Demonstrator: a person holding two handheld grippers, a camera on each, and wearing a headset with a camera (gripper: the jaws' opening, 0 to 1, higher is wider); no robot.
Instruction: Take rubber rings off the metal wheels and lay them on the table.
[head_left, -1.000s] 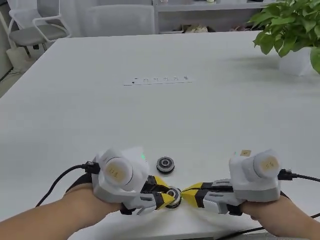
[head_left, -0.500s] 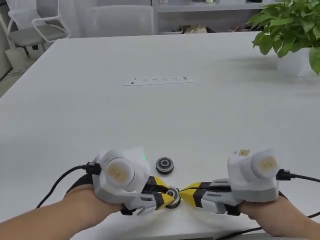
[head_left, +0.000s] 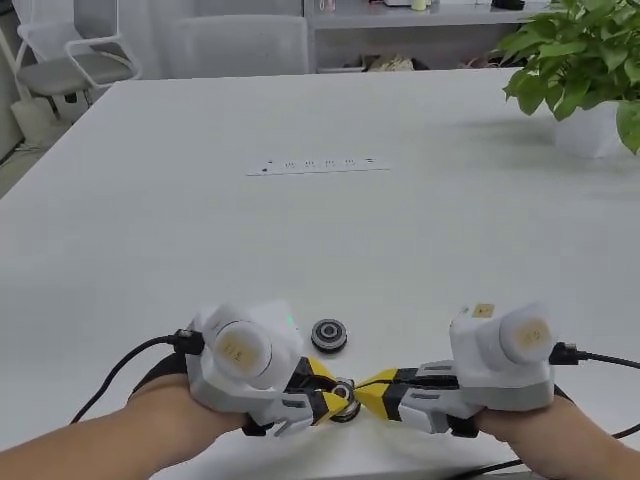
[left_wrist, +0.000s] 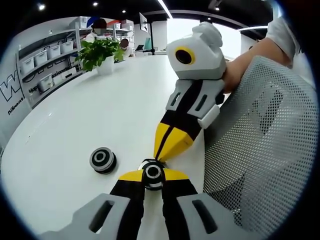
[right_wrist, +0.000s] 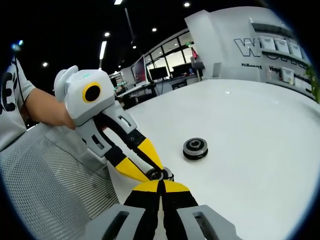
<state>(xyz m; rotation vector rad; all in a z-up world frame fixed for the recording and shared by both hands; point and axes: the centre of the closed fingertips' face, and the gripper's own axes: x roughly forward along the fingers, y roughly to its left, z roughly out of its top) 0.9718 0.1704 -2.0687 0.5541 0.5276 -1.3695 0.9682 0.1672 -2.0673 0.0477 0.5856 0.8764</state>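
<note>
Two wheels in play. Held wheel (left_wrist: 153, 173) sits at near edge of table (head_left: 400, 220), clamped between jaws of left gripper (left_wrist: 153, 176); jaws closed only as far as the wheel's width. Loose wheel (head_left: 329, 335) lies flat just beyond, apart from both grippers. Right gripper (right_wrist: 160, 186): jaws pressed together, tips touching held wheel's rim from the opposite side. Can't tell whether they nip the rubber ring (left_wrist: 145, 166) or just butt against it.

Step, by my read: first ring removal, early, since both wheels look to have their dark rings on. Next move prob. needs right tips to catch the ring's edge and peel outward while left keeps wheel from turning. Ring looks thin, so slip is likely.

Vs 1.0 s ago: right gripper is closer in, and the gap betw. its tips and the wheel is gone. Left grip same, loose wheel same spot. Slight overall shift = camera.
</note>
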